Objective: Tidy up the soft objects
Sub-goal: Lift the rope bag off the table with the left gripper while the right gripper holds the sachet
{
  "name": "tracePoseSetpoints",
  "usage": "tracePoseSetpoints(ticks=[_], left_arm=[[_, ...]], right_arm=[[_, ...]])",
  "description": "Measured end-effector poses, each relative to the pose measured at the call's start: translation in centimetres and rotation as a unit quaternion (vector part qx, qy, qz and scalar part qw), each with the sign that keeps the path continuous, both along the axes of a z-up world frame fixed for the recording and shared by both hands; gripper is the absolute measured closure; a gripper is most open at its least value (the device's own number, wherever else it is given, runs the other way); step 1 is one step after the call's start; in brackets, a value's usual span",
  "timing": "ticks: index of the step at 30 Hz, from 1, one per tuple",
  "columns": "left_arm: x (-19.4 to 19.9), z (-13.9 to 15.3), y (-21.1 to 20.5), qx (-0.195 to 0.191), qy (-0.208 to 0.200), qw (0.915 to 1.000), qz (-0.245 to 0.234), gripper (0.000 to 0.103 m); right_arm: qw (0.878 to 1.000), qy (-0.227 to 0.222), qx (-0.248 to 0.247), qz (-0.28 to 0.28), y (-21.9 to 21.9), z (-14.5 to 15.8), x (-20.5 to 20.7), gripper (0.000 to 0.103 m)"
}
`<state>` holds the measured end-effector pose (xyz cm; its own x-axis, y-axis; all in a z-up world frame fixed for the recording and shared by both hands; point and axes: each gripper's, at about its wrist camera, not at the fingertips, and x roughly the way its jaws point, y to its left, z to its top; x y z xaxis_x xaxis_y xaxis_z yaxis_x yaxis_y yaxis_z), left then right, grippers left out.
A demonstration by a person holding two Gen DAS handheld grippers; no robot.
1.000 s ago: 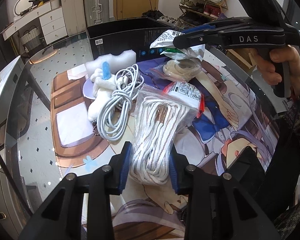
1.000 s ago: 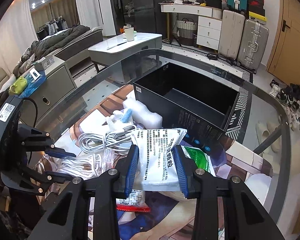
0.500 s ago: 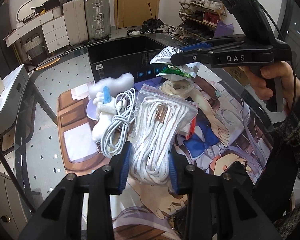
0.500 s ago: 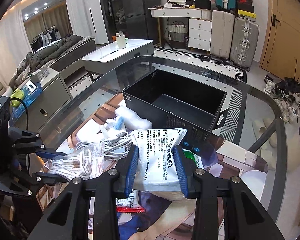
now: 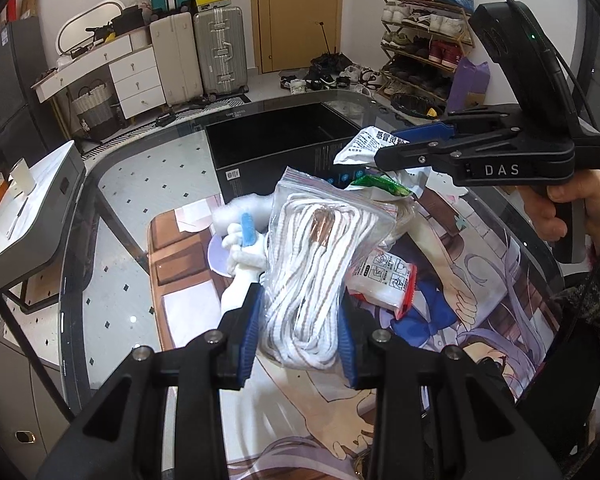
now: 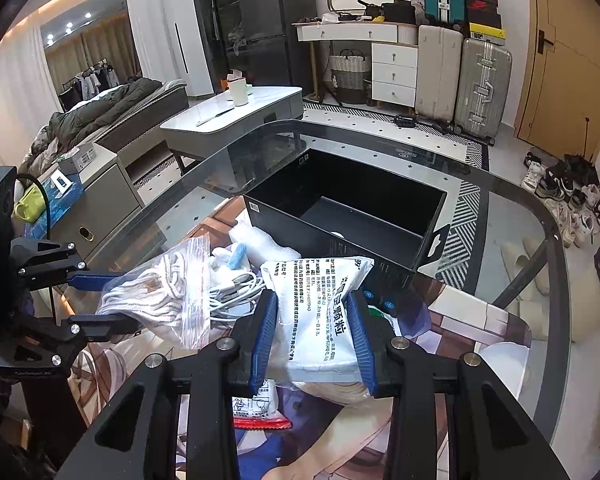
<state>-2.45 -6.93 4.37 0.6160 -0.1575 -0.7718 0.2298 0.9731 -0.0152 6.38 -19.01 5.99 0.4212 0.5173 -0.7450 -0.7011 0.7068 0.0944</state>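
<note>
My left gripper (image 5: 298, 340) is shut on a clear zip bag of white rope (image 5: 316, 264) and holds it lifted above the printed mat; it also shows in the right wrist view (image 6: 160, 296). My right gripper (image 6: 312, 336) is shut on a white medicine pouch (image 6: 320, 312), held above the mat in front of the open black box (image 6: 348, 204). In the left wrist view the right gripper (image 5: 384, 152) holds that pouch (image 5: 364, 148) near the box (image 5: 276, 148). A white cable coil (image 6: 232, 292), a white plush toy (image 5: 240, 248) and a red-edged packet (image 5: 384, 280) lie on the mat.
A printed mat (image 5: 480, 280) covers the glass table (image 6: 512, 248). A white foam piece (image 6: 260, 240) lies beside the box. A cream band roll (image 6: 340, 390) lies under the right gripper. Furniture and suitcases stand beyond the table.
My left gripper has lifted the rope bag off the mat and raised it. My right gripper with the pouch has risen and the box looks nearer.
</note>
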Motion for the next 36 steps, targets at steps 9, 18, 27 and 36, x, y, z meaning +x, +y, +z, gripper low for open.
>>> tracePoseSetpoints(ticks=[9,18,27,36], left_arm=[[1.7,0.2,-0.1,-0.006,-0.012,0.9998,0.014,0.071],[3.1,0.8,0.4,-0.011,-0.027,0.9992,0.027,0.071],[4.6,1.4,1.1,-0.023,-0.037,0.9985,0.033,0.071],[6.1,2.3,1.8,-0.028,-0.049,0.9976,0.04,0.071]], right_arm=[[1.0,0.0,0.003,0.006,0.2,0.3,-0.1,0.066],[1.0,-0.001,0.011,-0.005,-0.1,0.9,0.5,0.066],[1.0,-0.006,0.004,-0.015,0.1,1.2,0.7,0.066],[0.999,-0.014,0.009,-0.032,-0.1,2.6,1.5,0.066]])
